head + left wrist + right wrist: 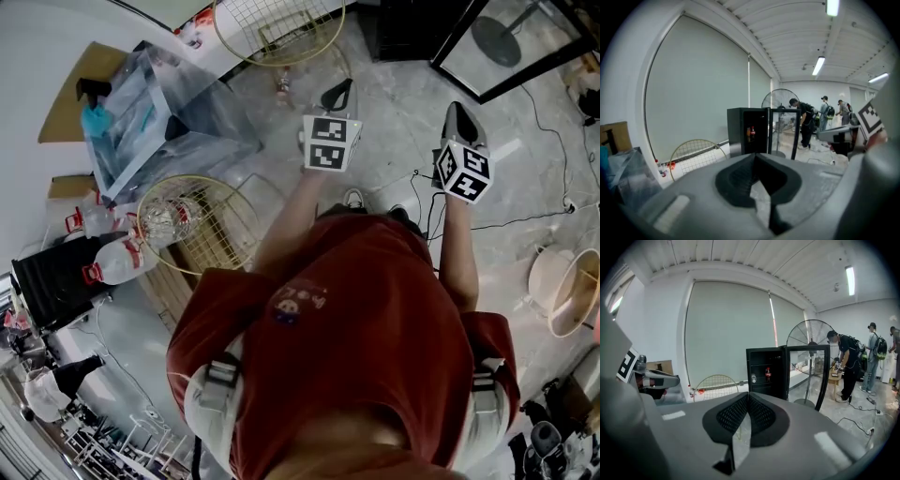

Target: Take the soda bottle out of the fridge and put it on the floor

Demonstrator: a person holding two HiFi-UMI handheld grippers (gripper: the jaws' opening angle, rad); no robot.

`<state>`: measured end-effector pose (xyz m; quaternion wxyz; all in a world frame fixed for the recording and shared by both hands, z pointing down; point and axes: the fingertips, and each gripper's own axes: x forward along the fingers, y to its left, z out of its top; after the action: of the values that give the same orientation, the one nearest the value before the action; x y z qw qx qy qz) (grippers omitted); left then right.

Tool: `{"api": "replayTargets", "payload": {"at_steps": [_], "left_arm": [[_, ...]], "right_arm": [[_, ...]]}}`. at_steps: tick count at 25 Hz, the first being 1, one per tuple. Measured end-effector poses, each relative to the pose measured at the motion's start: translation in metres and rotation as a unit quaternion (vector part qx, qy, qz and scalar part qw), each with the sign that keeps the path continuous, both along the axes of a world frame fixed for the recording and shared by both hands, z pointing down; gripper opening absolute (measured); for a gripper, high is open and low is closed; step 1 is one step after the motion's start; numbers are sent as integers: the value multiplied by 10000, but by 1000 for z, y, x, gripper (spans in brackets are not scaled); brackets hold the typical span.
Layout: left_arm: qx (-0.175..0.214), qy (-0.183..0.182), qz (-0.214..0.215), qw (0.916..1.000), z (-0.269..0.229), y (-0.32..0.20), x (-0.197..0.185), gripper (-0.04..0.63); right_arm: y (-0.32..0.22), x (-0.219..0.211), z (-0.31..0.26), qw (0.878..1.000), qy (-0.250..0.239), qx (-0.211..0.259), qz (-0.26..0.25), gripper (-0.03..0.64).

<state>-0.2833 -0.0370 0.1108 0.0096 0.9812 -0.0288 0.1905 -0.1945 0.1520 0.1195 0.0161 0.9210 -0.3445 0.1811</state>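
A small black fridge [765, 372] stands across the room with its glass door [809, 375] swung open. On a shelf inside stands the soda bottle [768, 373], dark with a red label, also in the left gripper view as the bottle [751, 132] in the fridge [744, 131]. Both grippers are held side by side in the air, pointed at the fridge and far from it. My left gripper [754, 157] is shut and empty. My right gripper [748, 395] is shut with nothing in it. In the head view the left gripper [337, 94] and right gripper [461, 117] hover over the floor.
Round wire fan guards [197, 220] [277, 28] lie on the floor at the left. Plastic bottles [122, 258] and a plastic-wrapped bundle [159, 112] sit beside them. A standing fan [808, 341] is behind the fridge. Cables [525, 220] cross the floor. People [846, 364] stand at the back right.
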Motion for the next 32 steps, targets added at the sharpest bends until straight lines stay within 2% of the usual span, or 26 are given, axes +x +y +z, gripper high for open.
{"api": "replayTargets", "payload": {"at_steps": [12,20,32], "left_arm": [[-56,-20,267,9996,13,-23,8,-2],[-38,-53,408,9991,19,-24,40,-2],[108,-121,601,9981,21,-11,107,-2]], "right_arm": [[-26,-1,12,9995,-72,-70,286,2],[-26,27,20,9990,-142,-113,416,2],[-18,95,26,9985,-229,-41,502,2]]}}
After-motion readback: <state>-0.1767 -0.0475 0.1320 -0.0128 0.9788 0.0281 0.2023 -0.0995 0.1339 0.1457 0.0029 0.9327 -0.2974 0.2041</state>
